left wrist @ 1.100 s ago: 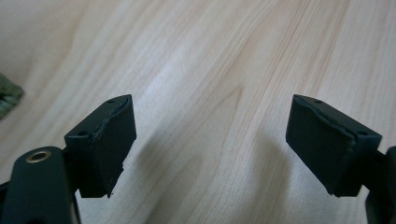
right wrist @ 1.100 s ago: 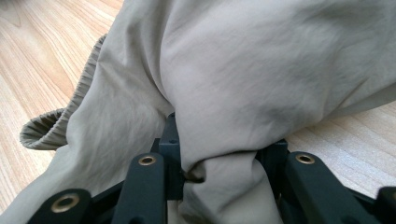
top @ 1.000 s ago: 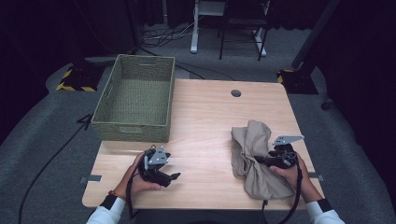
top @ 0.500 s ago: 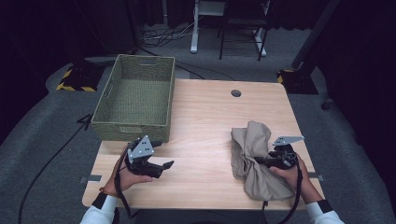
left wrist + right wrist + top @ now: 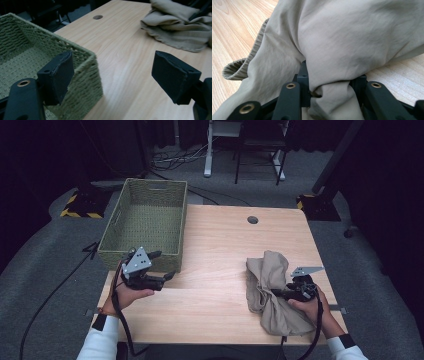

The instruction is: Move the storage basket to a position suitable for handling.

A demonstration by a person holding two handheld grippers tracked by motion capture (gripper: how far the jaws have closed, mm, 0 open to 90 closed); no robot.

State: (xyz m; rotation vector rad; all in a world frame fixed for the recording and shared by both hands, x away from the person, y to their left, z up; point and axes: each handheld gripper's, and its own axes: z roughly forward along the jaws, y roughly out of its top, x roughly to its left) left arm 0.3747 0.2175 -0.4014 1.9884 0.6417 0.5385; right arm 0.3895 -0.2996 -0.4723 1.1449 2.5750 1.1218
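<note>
A crumpled beige garment (image 5: 272,287) lies on the right side of the wooden table (image 5: 220,250). My right gripper (image 5: 280,293) lies on it and is shut on a bunched fold of the beige garment (image 5: 332,92), which hides the pads. My left gripper (image 5: 162,265) is held above the table's left front, close to the near right corner of the green woven basket (image 5: 145,222). Its jaws stand wide open with nothing between them. In the left gripper view the left gripper (image 5: 112,77) looks past the basket's corner (image 5: 87,65) toward the garment (image 5: 180,27).
The basket is empty and takes up the far left of the table. A round cable hole (image 5: 252,220) sits near the far edge. Black cables trail from both grippers toward the front. Desk legs (image 5: 207,150) and floor cables stand beyond the table.
My left gripper has risen and moved toward the basket's near corner, tilting so its grey plate faces up. The right gripper and the garment have stayed put.
</note>
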